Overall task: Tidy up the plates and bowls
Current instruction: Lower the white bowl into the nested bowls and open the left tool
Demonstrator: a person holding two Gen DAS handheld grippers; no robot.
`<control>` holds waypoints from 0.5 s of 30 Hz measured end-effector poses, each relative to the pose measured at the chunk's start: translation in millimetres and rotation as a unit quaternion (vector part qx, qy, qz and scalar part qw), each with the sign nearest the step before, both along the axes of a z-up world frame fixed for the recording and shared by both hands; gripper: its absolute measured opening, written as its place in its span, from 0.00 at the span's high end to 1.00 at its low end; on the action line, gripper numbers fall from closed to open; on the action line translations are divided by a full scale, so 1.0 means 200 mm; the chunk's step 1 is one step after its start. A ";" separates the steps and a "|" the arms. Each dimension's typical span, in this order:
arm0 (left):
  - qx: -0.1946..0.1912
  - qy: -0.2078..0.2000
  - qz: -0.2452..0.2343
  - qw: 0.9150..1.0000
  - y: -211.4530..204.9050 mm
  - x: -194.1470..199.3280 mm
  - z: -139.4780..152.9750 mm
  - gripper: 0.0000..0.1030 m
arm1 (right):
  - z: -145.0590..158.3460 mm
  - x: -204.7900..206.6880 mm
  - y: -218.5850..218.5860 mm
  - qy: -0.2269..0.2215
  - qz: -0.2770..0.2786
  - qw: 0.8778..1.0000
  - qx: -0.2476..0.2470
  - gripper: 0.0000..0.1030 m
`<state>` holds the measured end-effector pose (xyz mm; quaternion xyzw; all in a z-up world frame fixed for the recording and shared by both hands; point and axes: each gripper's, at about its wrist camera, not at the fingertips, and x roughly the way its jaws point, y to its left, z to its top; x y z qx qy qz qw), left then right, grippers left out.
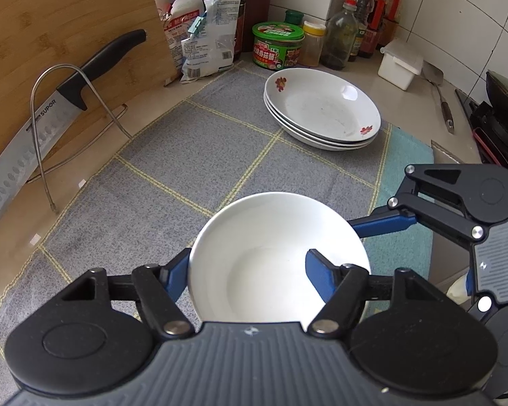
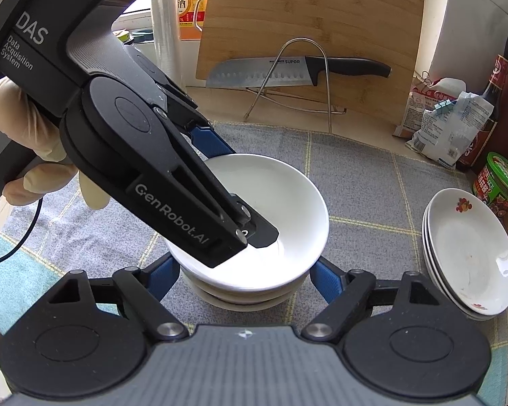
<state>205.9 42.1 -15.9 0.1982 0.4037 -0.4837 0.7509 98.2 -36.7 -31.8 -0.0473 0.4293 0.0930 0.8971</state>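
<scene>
Left fingers [image 1: 321, 270] loose astride empty top bowl [image 1: 274, 237] of stack [image 2: 240, 299]; right fingers [image 2: 325, 280]: grip unclear.

The left gripper [image 2: 254, 209] hid part of the top bowl [image 2: 288, 196]; the bowls beneath showed only rims, their count unclear

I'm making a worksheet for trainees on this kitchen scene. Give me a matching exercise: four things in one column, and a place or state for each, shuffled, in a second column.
Things:
1. knife
2. flowered plates
3. white bowl
4. cutting board

Places or states:
A. top of a stack of bowls, one left-gripper finger inside it
B. leaning upright behind the wire rack
C. resting across the wire rack
D. stacked on the grey cloth near the green-lidded jar

Pairs: 1-C, 2-D, 3-A, 4-B
</scene>
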 end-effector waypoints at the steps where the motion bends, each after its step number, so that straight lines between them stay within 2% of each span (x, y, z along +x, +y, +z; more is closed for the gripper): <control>1: -0.002 -0.001 0.001 1.000 0.00 0.00 0.00 0.21 | 0.00 0.00 0.00 -0.002 0.002 1.000 0.004 0.11; 3: -0.008 -0.003 0.001 1.000 0.01 -0.01 0.01 0.21 | 0.01 -0.01 -0.01 -0.013 0.004 1.000 0.010 0.00; 8: -0.023 -0.025 0.008 0.999 0.04 -0.02 0.05 0.16 | 0.03 -0.02 0.00 -0.018 0.012 1.000 0.011 0.00; 15: -0.070 -0.057 0.027 0.996 0.17 -0.07 0.13 0.08 | 0.00 -0.03 -0.01 -0.013 0.015 1.000 0.000 0.00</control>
